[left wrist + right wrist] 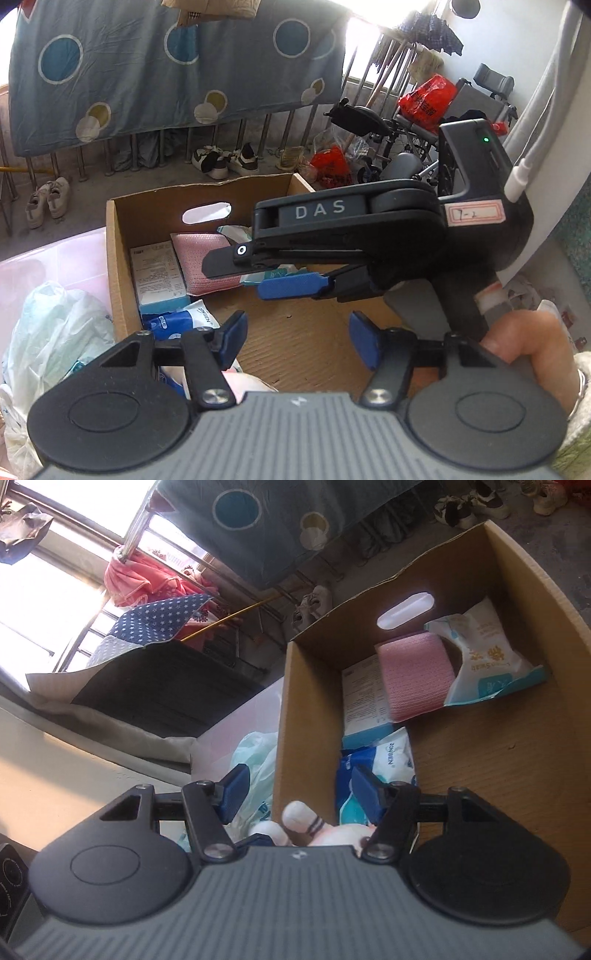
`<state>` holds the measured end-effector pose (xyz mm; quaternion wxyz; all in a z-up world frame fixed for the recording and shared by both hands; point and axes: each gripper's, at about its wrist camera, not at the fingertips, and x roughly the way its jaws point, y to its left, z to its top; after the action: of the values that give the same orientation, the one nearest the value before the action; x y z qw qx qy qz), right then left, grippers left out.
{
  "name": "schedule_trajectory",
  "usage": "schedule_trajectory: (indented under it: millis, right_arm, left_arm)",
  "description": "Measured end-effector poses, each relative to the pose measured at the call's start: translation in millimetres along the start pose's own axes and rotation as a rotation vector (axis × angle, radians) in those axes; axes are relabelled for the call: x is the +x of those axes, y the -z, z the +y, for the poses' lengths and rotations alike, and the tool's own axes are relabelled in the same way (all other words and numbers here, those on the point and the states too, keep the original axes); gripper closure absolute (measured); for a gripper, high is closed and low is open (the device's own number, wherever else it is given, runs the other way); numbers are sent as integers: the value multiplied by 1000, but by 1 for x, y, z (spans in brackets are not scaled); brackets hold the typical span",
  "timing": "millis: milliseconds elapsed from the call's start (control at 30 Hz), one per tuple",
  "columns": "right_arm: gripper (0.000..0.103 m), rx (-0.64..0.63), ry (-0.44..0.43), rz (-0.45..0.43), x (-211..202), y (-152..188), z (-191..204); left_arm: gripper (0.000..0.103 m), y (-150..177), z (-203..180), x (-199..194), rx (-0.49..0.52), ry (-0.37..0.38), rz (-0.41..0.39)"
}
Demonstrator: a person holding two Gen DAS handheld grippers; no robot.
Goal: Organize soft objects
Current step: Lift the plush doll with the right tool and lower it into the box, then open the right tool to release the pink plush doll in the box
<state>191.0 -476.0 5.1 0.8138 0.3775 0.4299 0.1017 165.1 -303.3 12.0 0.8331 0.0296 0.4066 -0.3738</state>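
Both grippers, left gripper [297, 339] and right gripper [295, 794], hover empty with jaws apart over the cardboard box [122, 240], so next drop squarely onto the plush toy [314, 829] at its near edge before closing.

The right gripper [293, 794] hangs over the near left wall of an open cardboard box [524, 738], its blue pads apart with nothing pressed between them; just under the gripper a white and pink plush toy [306, 825] peeks out beside a pale plastic bag [255, 760] lying outside the box. Inside the box, a pink textured pack [415, 675] leans on a white carton [364, 698], a white and teal wipes pack [487, 653] lies to its right, and a blue and white soft pack [384, 764] sits nearest. Beyond the box, a spotted grey-blue sheet [280, 528] drapes over a railing.
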Motion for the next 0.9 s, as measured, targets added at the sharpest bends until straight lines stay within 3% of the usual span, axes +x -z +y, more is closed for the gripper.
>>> schedule_trajectory:
  millis: [200,467,733,900]
  right_arm:
    - [41,51,20,-13,0,-10,-45]
    - [30,-1,78,63,-8,18,-43]
    - [16,-90,135,232,17,61,-22]
    - [15,0,163,339,46,75,-24]
  left_arm:
    - [36,-3,14,4,-2,-62,-12]
    - [26,3,51,-44,-72,-141,-73]
    - [21,32,90,-109,-155,-218,-142]
    - [20,56,111,-142,-210,-251,-169]
